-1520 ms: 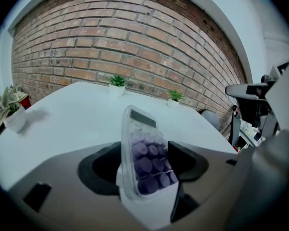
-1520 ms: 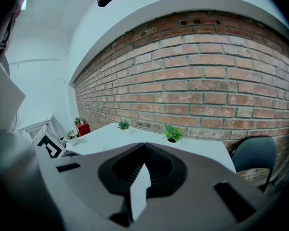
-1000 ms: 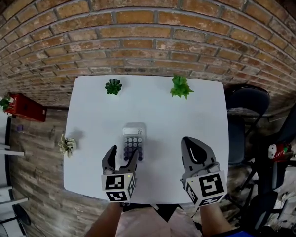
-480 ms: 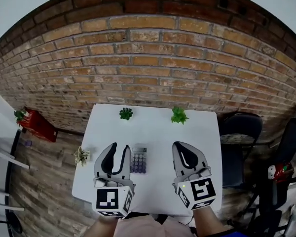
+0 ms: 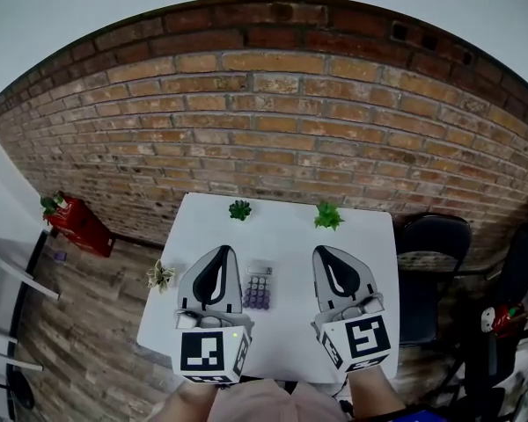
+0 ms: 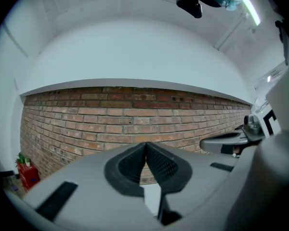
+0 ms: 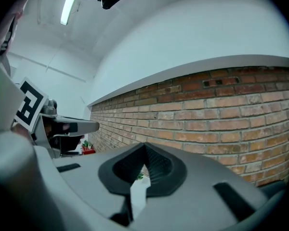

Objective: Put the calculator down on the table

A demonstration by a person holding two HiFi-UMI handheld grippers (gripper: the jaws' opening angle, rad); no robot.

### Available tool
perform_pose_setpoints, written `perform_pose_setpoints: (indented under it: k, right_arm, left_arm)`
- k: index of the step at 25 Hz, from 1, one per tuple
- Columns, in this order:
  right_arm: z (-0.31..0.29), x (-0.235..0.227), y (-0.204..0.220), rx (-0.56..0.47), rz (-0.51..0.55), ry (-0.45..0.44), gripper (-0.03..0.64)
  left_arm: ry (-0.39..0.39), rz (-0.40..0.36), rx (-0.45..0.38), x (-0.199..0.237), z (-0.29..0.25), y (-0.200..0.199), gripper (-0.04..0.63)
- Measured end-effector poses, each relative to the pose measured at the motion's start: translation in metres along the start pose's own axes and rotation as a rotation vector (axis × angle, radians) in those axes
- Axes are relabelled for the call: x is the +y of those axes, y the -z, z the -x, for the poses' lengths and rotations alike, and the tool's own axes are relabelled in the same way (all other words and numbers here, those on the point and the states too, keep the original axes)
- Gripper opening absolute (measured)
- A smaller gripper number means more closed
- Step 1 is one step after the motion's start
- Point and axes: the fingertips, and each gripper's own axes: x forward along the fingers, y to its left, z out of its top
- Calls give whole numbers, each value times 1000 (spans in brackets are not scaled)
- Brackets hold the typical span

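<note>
A grey calculator [image 5: 259,287] with dark keys lies flat on the white table [image 5: 282,231], between my two grippers in the head view. My left gripper [image 5: 220,251] is raised well above the table, left of the calculator, jaws shut with nothing in them. My right gripper [image 5: 324,251] is held high to the right of it, also shut and empty. In the left gripper view the left gripper [image 6: 145,146] points level at the brick wall with its pads together. In the right gripper view the right gripper [image 7: 144,147] does the same.
Two small green plants [image 5: 239,209] [image 5: 328,215] stand at the table's far edge. A third small plant [image 5: 160,276] sits at the left edge. A brick wall [image 5: 273,121] rises behind, a dark chair [image 5: 431,262] stands to the right, and a red box [image 5: 77,224] to the left.
Both grippers have risen well above the table and tilted up to level. The left jaws, open by the calculator before, have closed empty. The calculator stays on the table.
</note>
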Motion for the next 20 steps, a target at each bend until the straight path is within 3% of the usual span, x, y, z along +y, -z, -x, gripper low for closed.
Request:
perform_pose_setpoints:
  k: [20]
  right_arm:
    - [-8,5,2,-1,-3,-24,-2]
  left_arm:
    - [10,8,34,-5,-3,12,14]
